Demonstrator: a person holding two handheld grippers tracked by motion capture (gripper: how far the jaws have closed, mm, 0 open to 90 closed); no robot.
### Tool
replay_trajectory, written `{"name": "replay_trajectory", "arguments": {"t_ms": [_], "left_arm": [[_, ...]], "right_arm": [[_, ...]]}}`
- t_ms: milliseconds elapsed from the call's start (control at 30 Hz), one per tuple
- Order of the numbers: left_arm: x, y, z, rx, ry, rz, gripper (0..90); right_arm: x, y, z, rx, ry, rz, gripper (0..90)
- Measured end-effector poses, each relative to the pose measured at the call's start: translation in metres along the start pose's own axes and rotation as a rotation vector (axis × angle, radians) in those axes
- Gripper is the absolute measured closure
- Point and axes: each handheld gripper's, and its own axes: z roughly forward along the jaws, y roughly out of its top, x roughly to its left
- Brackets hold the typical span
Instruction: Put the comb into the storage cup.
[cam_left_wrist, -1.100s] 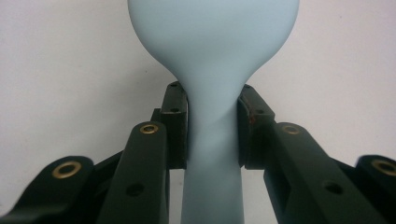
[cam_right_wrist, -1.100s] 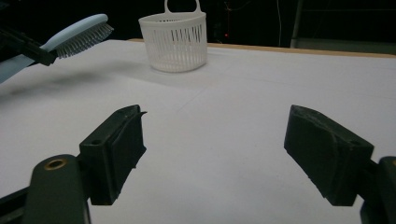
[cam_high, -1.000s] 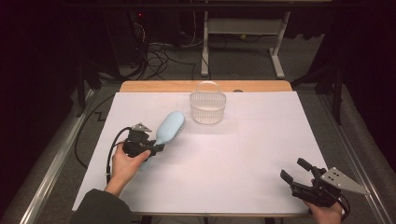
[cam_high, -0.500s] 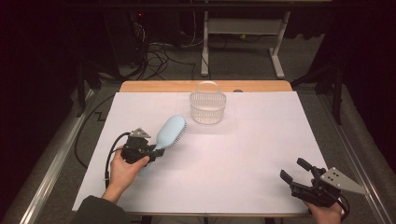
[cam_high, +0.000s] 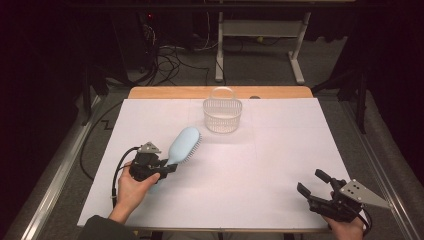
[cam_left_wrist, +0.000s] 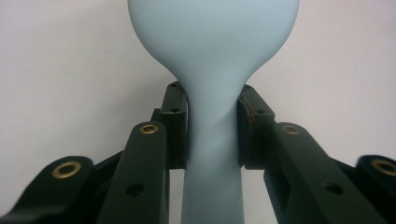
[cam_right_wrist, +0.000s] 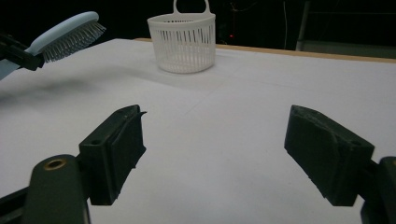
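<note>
— Over at the left of the high view, what has the left claw (cam_high: 167, 167) got?

— It is clamped on the narrow neck of the pale blue hairbrush (cam_high: 183, 145), one jaw on each side of the handle, with the head sticking out ahead toward the upper right of the frame, clear of the worktop (cam_high: 270, 165).

— How would it handle?

— Light, stiff plastic, I judge, and smooth enough to twist; the neck is the sensible hold, away from the bristles.

— And further right?

— A white slatted basket (cam_high: 222, 117) stands top centre, well apart from the brush. The right claw (cam_high: 314, 186) waits at lower right, jaws apart and holding nothing.
</note>
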Motion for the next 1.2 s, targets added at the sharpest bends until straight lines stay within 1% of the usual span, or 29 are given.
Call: {"name": "replay_trajectory", "arguments": {"t_ms": [233,333,533,800,1000,1100,1200], "left_arm": [[-0.005,0.000,0.002,-0.004,-0.009,0.007,69.3],[-0.009,-0.002,0.001,-0.012,-0.017,0.012,69.3],[-0.016,-0.003,0.002,-0.018,-0.024,0.019,69.3],[-0.026,-0.002,0.005,-0.021,-0.037,0.045,69.3],[-0.033,-0.001,0.006,-0.024,-0.042,0.063,69.3],[-0.037,0.000,0.007,-0.028,-0.050,0.068,69.3],[-0.043,-0.001,0.007,-0.031,-0.058,0.083,69.3]], "right_arm": [[0.008,0.002,0.005,0.001,0.032,-0.016,19.8],[0.010,0.003,0.007,0.000,0.044,-0.018,19.1],[0.017,0.005,0.011,-0.002,0.063,-0.012,17.2],[0.028,0.008,0.017,-0.010,0.084,-0.016,16.4],[0.037,0.008,0.022,0.001,0.112,-0.026,16.4],[0.039,0.008,0.024,0.005,0.120,-0.021,16.3],[0.044,0.008,0.027,0.011,0.136,-0.019,16.3]]}}
